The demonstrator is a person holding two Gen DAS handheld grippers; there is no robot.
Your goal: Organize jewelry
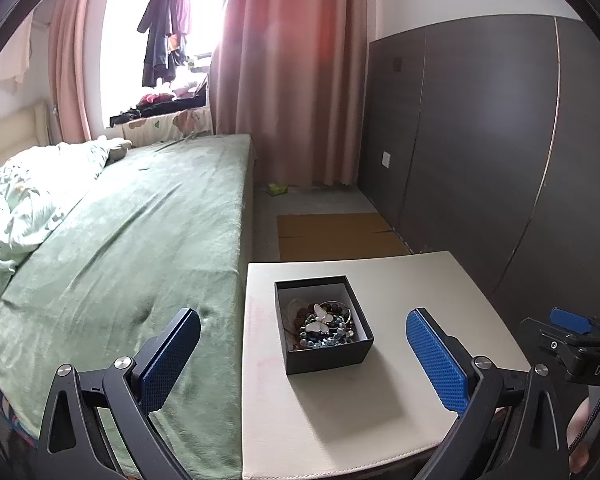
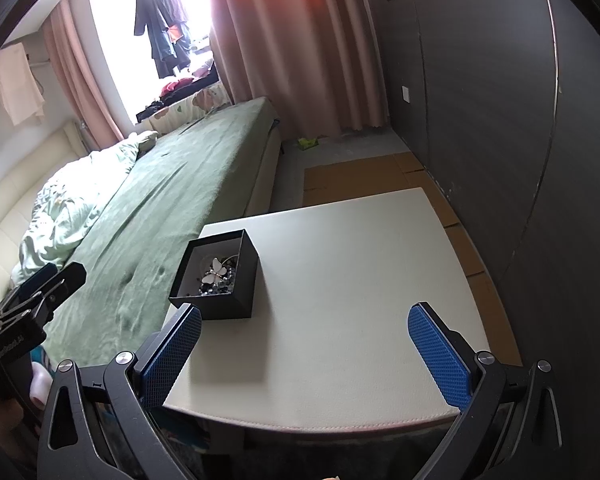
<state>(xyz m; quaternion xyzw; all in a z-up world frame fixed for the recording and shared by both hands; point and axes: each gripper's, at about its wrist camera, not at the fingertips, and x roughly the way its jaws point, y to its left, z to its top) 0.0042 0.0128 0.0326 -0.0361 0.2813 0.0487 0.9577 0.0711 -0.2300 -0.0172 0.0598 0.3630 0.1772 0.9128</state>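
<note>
Black box [image 1: 324,344] of tangled beads, white butterfly brooch [image 1: 320,318]; both grippers' fingers apart.

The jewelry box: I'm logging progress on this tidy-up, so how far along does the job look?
Hard to say what is done: the jewelry, beads with a white butterfly piece on top, lies heaped in the open black box on the white table. Nothing is in hand: the left hand-held gripper and right hand-held gripper are open and hold nothing. Any sorting is left.
</note>
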